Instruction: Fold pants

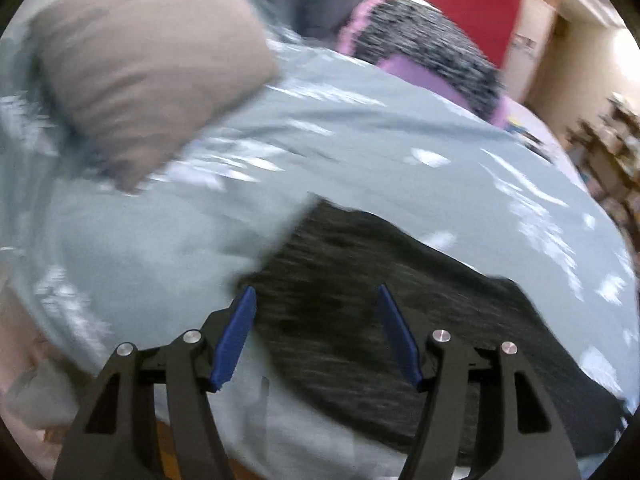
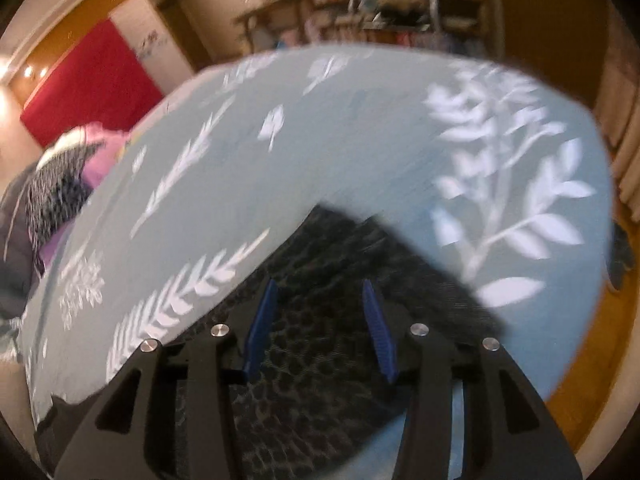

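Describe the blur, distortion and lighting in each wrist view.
Left wrist view: heavy motion smear over the dark patterned pants, the teal leaf-print bedsheet and the brown pillow; the blue-padded left gripper stays sharp. Right wrist view: milder blur, fisheye bending the bed edge, warm lamp glare top left, right gripper crisp.

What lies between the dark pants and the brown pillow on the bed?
Only bare bedspread, grey-blue with white leaf prints, lies between the dark pants and the brown pillow. This shows in the left wrist view.
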Motion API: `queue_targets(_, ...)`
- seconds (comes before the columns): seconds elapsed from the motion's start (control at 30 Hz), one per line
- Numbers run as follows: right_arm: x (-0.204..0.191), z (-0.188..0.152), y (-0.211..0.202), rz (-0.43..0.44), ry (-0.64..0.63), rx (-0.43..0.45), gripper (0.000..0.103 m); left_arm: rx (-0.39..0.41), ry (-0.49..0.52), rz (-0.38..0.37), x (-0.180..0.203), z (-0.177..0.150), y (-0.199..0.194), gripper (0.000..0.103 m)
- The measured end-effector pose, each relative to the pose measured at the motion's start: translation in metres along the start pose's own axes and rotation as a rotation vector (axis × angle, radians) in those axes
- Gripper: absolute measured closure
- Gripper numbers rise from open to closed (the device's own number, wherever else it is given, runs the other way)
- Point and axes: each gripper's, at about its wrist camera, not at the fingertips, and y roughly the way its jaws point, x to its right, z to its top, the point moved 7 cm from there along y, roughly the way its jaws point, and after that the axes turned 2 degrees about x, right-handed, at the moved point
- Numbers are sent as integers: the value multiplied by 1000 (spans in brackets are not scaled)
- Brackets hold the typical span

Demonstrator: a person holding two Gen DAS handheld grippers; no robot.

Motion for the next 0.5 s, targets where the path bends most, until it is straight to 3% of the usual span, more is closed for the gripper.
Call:
queue_targets(0.07, -4, 1, 16, -24, -20, -3, 57, -42, 20, -53, 20, -9, 15, 40)
queue_targets(0.3, -9, 8, 35, -55, -50, 22, 50, -160, 84, 60, 24, -47, 71, 39)
queue_targets(0.5, -13, 5, 25, -81, -55, 38, 49, -159, 93, 39, 17, -52, 73, 37)
